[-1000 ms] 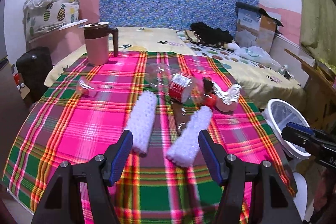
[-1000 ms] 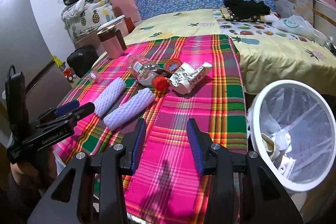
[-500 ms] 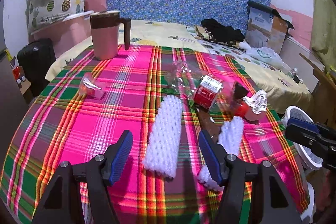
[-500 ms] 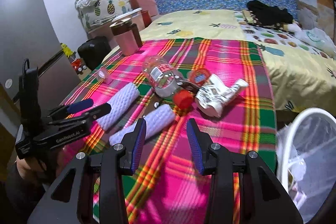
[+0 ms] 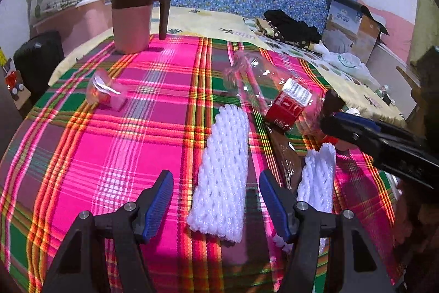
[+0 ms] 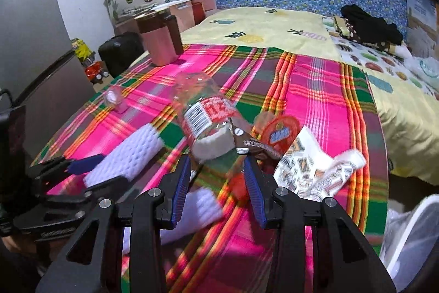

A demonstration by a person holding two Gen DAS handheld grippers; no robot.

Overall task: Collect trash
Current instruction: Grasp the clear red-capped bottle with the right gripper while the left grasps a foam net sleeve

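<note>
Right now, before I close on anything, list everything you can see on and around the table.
foam nets: two, white, lying near table edge
plastic bottle: one, clear with red label, lying mid-table
snack wrappers: a few, printed, right of the bottle
small cup: one, clear pink, left side
jug: one, pink with brown lid, far corner
tablecloth: one, pink-green plaid
bin: one, white, beside table
left gripper: fingers open around a net
right gripper: fingers open near the bottle

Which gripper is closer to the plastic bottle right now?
Right. The right gripper has its open fingers at the plastic bottle's neck; the left gripper straddles a foam sleeve short of it.
</note>
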